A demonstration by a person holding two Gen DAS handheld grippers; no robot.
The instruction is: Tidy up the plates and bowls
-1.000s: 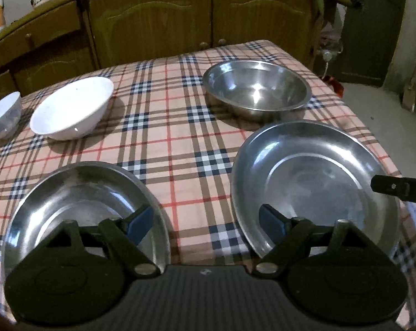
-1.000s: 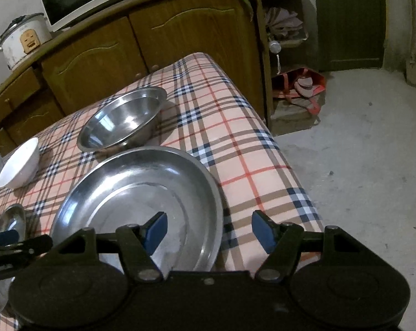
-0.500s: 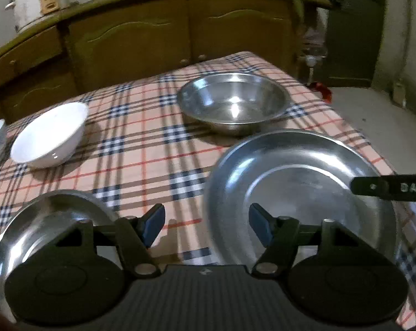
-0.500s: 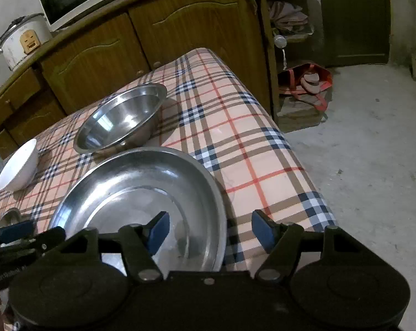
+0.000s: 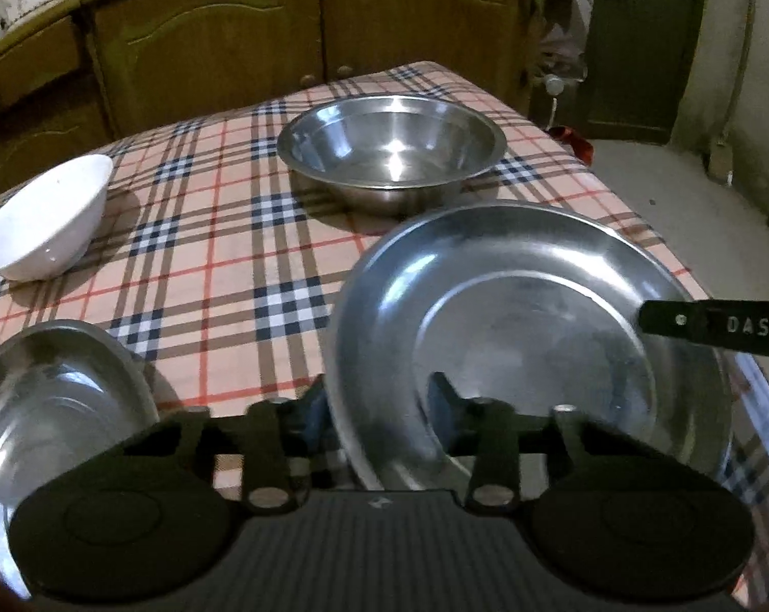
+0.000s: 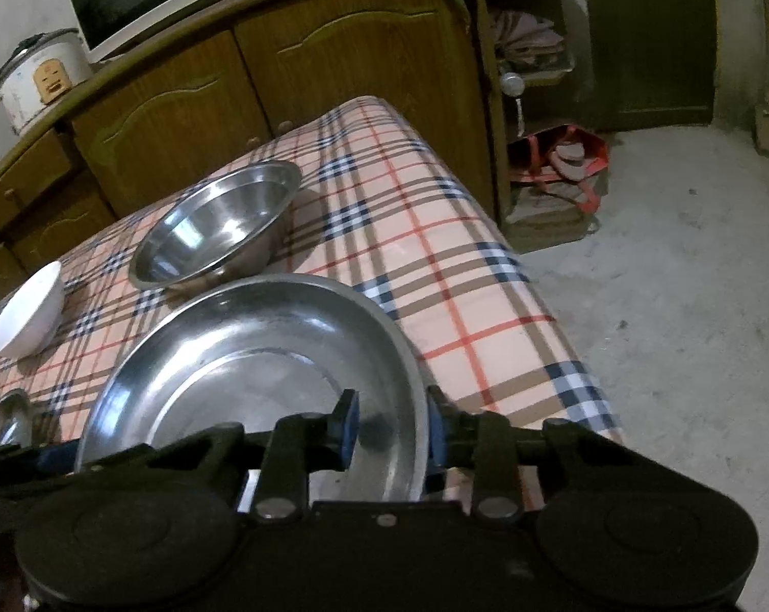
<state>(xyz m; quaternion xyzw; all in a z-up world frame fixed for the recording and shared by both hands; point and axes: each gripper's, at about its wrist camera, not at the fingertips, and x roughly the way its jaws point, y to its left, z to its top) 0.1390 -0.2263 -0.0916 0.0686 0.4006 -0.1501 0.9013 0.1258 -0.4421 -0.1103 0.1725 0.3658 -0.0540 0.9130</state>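
Both hand-held grippers are closing on the large steel plate (image 5: 527,316): left hand-held gripper (image 5: 379,408) straddles its left rim, right hand-held gripper (image 6: 389,423) its right rim.

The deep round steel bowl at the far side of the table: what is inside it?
The deep round steel bowl holds nothing visible: bare metal with a bright reflection. From the right wrist view its near inner wall is hidden by its own rim.

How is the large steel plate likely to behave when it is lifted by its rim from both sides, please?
The large steel plate looks stiff, so it should lift without sagging. Its polished rim may slip between the fingers closing on it. With the left gripper and right gripper straddling opposite edges, it could tilt if one rises first.
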